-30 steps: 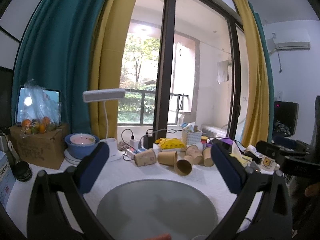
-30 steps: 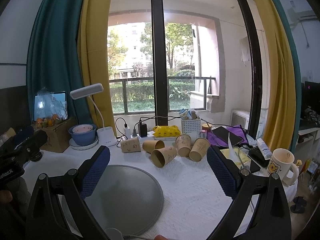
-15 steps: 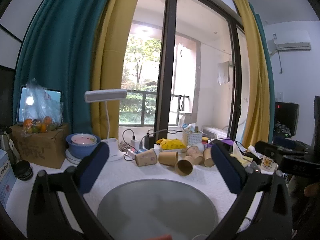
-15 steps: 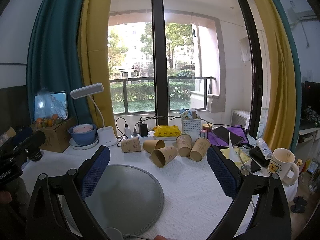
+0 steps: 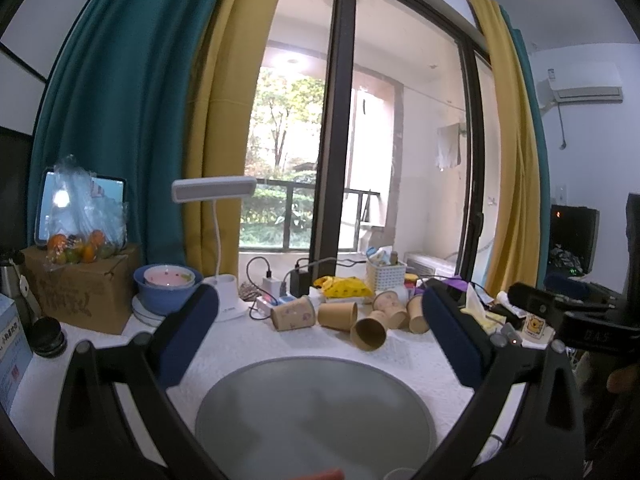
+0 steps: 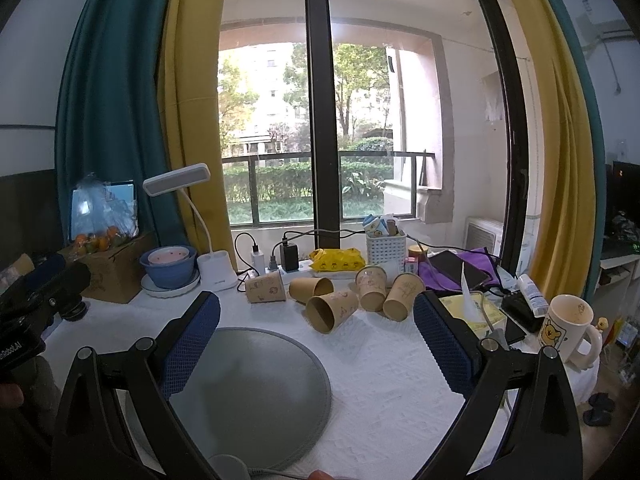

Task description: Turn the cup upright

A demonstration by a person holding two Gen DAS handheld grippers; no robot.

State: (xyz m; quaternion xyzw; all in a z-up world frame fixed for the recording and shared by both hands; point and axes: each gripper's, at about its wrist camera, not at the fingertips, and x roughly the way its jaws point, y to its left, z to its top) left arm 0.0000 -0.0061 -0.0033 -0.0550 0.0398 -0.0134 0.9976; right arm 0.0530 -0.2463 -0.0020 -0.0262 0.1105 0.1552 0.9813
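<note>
Nothing has moved: both tools, left tool and right tool, stay spread above sideways-lying cup, mouth toward camera.

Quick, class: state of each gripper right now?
Left gripper: open, holding nothing.
Right gripper: open, holding nothing.

Cups: paper cups clustered behind the round mat, several lying on their sides.
Behind cups: power strip, basket.
Left: lamp, bowls, box.
Right: tissue box, mug.
</note>
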